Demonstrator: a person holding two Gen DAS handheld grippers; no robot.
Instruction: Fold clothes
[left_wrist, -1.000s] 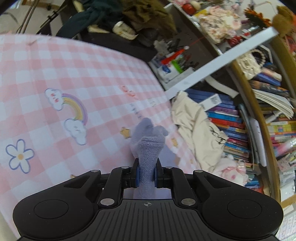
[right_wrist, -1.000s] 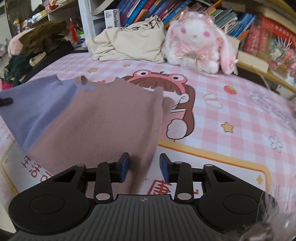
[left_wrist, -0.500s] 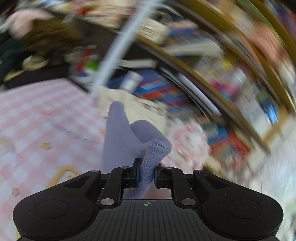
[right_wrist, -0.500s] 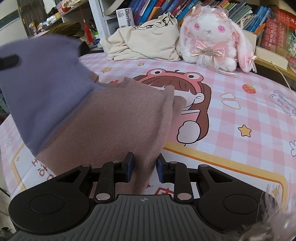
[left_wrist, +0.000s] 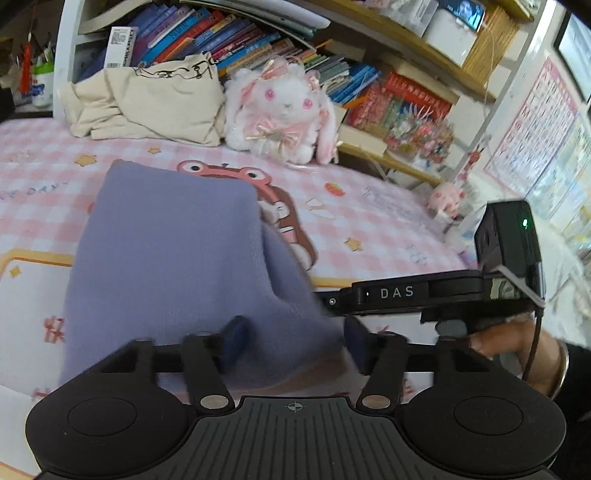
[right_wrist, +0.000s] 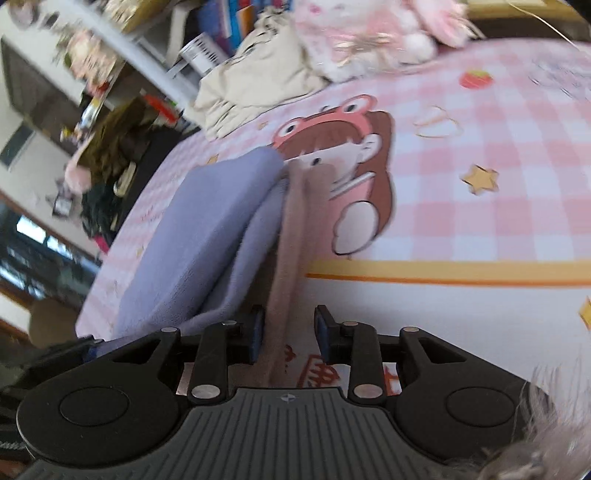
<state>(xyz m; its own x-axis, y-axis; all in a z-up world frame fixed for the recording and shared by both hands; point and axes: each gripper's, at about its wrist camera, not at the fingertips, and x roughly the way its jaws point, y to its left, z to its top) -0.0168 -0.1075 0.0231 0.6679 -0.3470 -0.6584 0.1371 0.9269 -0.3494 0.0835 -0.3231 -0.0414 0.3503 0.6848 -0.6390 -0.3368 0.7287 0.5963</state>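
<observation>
Gaping wide, left tool over lilac garment, right tool apart, mauve edge between fingers.

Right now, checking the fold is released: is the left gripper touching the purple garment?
Cannot tell. In the left wrist view the left gripper is open, with the purple garment between its fingers.

One lavender garment, one cream garment, one plush rabbit, two hand-held grippers.
</observation>
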